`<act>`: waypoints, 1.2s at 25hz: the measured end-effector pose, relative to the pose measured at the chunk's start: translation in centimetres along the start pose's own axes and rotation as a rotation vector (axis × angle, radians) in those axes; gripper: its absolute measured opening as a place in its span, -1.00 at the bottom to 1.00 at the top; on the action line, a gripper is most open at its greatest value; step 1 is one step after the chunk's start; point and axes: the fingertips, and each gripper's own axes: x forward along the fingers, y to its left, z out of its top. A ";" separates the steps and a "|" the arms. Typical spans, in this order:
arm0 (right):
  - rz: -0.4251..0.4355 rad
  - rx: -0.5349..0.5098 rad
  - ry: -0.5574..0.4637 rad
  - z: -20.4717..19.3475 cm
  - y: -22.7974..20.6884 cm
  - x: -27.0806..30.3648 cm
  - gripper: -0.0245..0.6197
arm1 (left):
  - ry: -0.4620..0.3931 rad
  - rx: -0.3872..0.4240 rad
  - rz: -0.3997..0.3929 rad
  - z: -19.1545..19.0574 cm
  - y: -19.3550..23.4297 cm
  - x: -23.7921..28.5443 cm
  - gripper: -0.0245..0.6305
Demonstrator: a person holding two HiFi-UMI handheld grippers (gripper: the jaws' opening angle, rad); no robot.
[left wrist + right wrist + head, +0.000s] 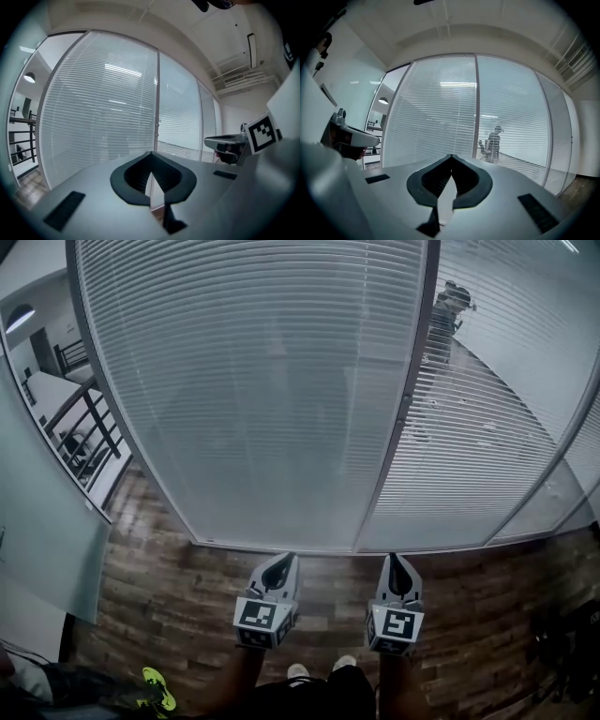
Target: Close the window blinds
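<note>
Two panels of white slatted blinds hang behind a glass wall. The wide left panel (262, 399) looks nearly opaque. The right panel (478, 446) has its slats turned open, so the room behind shows through. A grey post (405, 409) divides them. My left gripper (279, 564) and right gripper (398, 563) are held side by side low over the floor, pointing at the wall's foot and touching nothing. In the left gripper view the left gripper (150, 153) is shut with nothing in it. The right gripper (451, 155) is likewise shut and empty.
A person (493, 143) stands behind the right panel. Wood-pattern floor (169, 596) runs up to the wall's bottom rail (281, 547). A black railing (89, 427) shows through glass at the far left. My shoes (298, 671) are below the grippers, and dark items (562, 643) sit at the right edge.
</note>
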 end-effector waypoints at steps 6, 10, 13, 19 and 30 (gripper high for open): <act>0.023 -0.005 0.002 0.0 0.3 -0.8 -0.91 | -0.007 0.002 0.010 -0.1 -0.7 -0.8 -0.92; 0.053 0.011 0.016 0.4 0.7 -1.8 -0.91 | -0.017 -0.007 0.012 0.2 -1.7 -1.4 -0.92; 0.071 0.012 0.025 0.3 0.5 -2.8 -0.91 | -0.034 -0.005 0.017 0.6 -2.9 -1.6 -0.93; 0.119 -0.051 0.007 0.2 0.2 -5.1 -0.91 | -0.048 0.013 0.026 0.9 -6.1 -2.5 -0.92; 0.213 0.001 -0.023 0.1 -1.0 -8.2 -0.91 | -0.020 0.050 0.099 0.0 -10.6 -6.2 -0.92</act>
